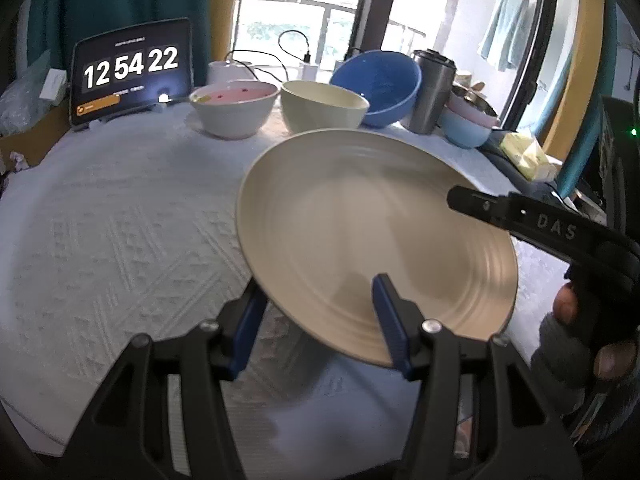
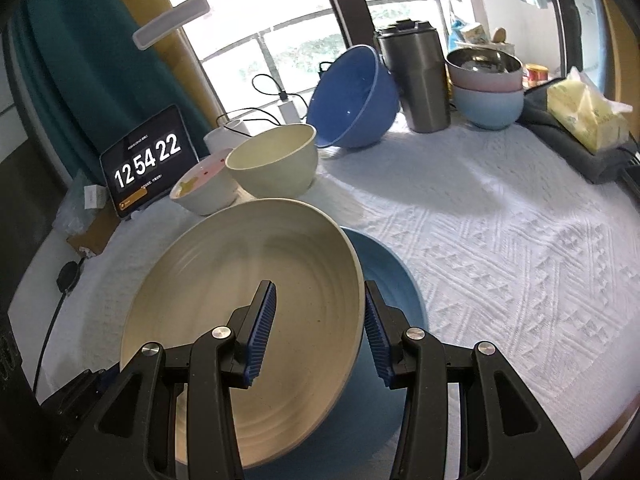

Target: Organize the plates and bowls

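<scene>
Both grippers, left [image 1: 316,316] and right [image 2: 318,332], clamped on cream plate [image 2: 240,320] rim, tilted above blue plate [image 2: 396,276] just beneath, right side nearer.

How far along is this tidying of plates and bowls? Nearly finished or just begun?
Looks early. Done: a pink bowl nested in a light blue bowl at the back. In hand: both the left gripper and the right gripper grip the rim of a cream plate, tilted above a blue plate on the white cloth. Left: the pink-lined bowl, cream bowl and tipped dark blue bowl stand loose.
</scene>
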